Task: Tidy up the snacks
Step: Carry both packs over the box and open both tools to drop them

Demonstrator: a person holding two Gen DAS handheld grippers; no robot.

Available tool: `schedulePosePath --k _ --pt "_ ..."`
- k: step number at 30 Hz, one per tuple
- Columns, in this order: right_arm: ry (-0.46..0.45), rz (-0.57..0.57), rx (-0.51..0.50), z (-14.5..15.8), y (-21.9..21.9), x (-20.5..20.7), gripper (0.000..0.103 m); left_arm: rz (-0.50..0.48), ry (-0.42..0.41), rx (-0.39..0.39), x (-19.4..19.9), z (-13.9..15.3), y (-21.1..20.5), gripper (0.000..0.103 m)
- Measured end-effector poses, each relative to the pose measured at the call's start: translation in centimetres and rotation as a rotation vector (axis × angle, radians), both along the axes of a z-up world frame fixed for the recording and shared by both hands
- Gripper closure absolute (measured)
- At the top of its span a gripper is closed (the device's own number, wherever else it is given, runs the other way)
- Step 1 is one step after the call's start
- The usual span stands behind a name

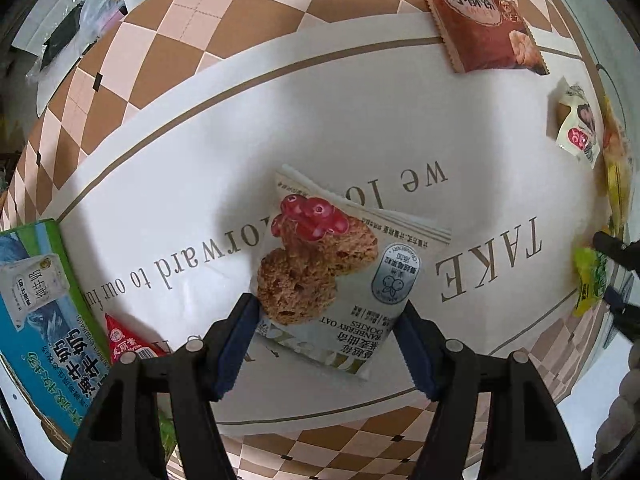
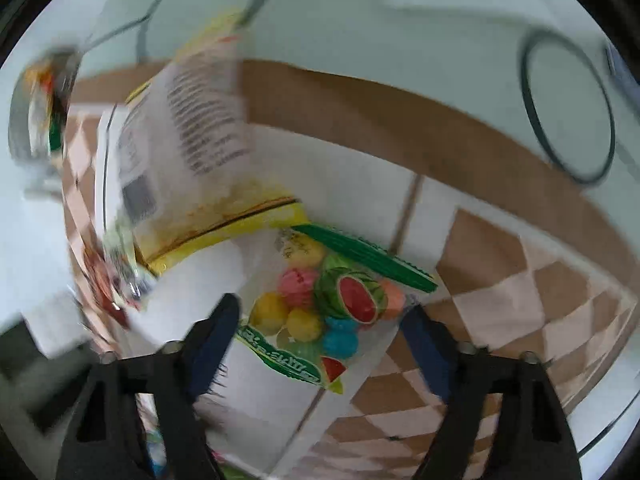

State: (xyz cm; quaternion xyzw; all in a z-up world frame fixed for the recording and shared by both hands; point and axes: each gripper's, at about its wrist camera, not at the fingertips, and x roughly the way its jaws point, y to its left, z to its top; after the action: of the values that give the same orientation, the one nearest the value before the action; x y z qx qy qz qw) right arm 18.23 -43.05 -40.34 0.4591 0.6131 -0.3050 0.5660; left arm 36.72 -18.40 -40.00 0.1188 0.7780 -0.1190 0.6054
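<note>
A cranberry oat cookie packet point(image 1: 336, 264) lies on the white lettered mat point(image 1: 240, 140). My left gripper point(image 1: 328, 308) points down at it, and both blue pads press on the packet's near edges. In the right wrist view, a clear candy packet point(image 2: 320, 308) with coloured balls and a watermelon picture sits between the pads of my right gripper point(image 2: 320, 314), which touch its two sides. This view is blurred. The candy packet point(image 1: 588, 284) also shows at the far right of the left wrist view, against the dark fingers holding it.
A blue-green milk box point(image 1: 44, 312) and a small red packet point(image 1: 124, 336) lie at the lower left. A red-brown packet point(image 1: 484, 28), a white packet point(image 1: 578, 128) and a yellow one point(image 1: 618, 176) lie toward the right. A large yellow-white bag point(image 2: 192, 140) stands beyond the candy.
</note>
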Motion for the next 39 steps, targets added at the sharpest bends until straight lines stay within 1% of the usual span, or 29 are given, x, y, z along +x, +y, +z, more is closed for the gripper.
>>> schedulePosePath --k 2,3,4,5,6,8,10,12,14,16,17,20,23,24,27,29,31,33,35,36,39 --pt "0.008 0.134 -0.034 0.1 1.4 1.3 0.038 -0.006 0.002 0.000 -0.2 -0.3 -0.1 0.036" --pt "0.017 0.244 -0.066 0.2 2.7 2.1 0.040 -0.008 0.004 0.000 -0.2 -0.6 -0.3 0.036" --pt "0.028 0.322 -0.094 0.3 3.6 2.7 0.041 -0.011 0.008 -0.001 -0.3 -0.7 -0.3 0.036" --pt "0.040 0.403 -0.126 0.4 4.6 3.3 0.041 -0.011 0.011 0.000 -0.3 -0.7 0.0 0.035" --pt "0.060 0.515 -0.165 0.4 6.2 4.0 0.041 -0.010 0.013 0.002 -0.4 -0.9 0.0 0.034" --pt "0.104 0.632 -0.189 0.1 7.9 4.7 0.041 -0.012 0.014 0.011 -0.5 -1.4 -0.1 0.031" --pt "0.140 0.698 -0.206 -0.5 9.3 5.2 0.039 -0.017 0.008 0.016 -0.6 -1.6 -0.2 0.031" --pt "0.140 0.697 -0.221 -0.6 9.9 5.4 0.038 -0.014 0.001 0.013 -0.8 -1.6 -0.2 0.031" --pt "0.114 0.665 -0.202 -0.6 10.0 5.4 0.038 -0.010 -0.010 0.002 -1.0 -1.4 0.0 0.032" --pt "0.091 0.627 -0.207 -0.5 10.1 4.9 0.041 0.000 -0.027 -0.012 -1.3 -1.0 0.2 0.035" --pt "0.086 0.616 -0.211 -0.5 10.1 4.7 0.046 0.003 -0.033 -0.015 -1.5 -0.8 0.3 0.037" --pt "0.049 0.584 -0.194 -0.2 11.1 4.0 0.048 0.007 -0.046 -0.034 -2.2 0.0 0.4 0.044" --pt "0.011 0.580 -0.170 0.4 12.5 2.9 0.049 0.020 -0.044 -0.073 -2.7 1.1 1.0 0.051" --pt "-0.008 0.583 -0.163 0.8 13.5 2.4 0.049 0.025 -0.044 -0.085 -2.9 1.4 1.2 0.054" --pt "-0.062 0.627 -0.157 2.6 16.6 2.2 0.049 0.033 -0.057 -0.098 -3.6 1.8 2.0 0.057" --pt "-0.089 0.653 -0.158 3.7 18.5 2.3 0.049 0.026 -0.069 -0.091 -4.0 1.6 2.6 0.057" --pt "-0.103 0.665 -0.158 4.4 19.5 2.5 0.049 0.021 -0.072 -0.094 -4.4 1.1 3.1 0.055" --pt "-0.111 0.667 -0.162 5.2 20.3 2.5 0.049 0.028 -0.042 -0.095 -4.5 0.4 3.2 0.046" --pt "-0.113 0.668 -0.166 5.6 20.9 2.6 0.049 0.048 -0.012 -0.097 -4.3 -0.4 3.6 0.045" --pt "-0.111 0.668 -0.168 5.7 21.1 2.7 0.049 0.055 -0.010 -0.094 -4.3 -0.7 3.7 0.039" --pt "-0.105 0.664 -0.171 5.7 21.9 3.0 0.049 0.056 -0.003 -0.079 -4.3 -1.6 3.8 0.034"
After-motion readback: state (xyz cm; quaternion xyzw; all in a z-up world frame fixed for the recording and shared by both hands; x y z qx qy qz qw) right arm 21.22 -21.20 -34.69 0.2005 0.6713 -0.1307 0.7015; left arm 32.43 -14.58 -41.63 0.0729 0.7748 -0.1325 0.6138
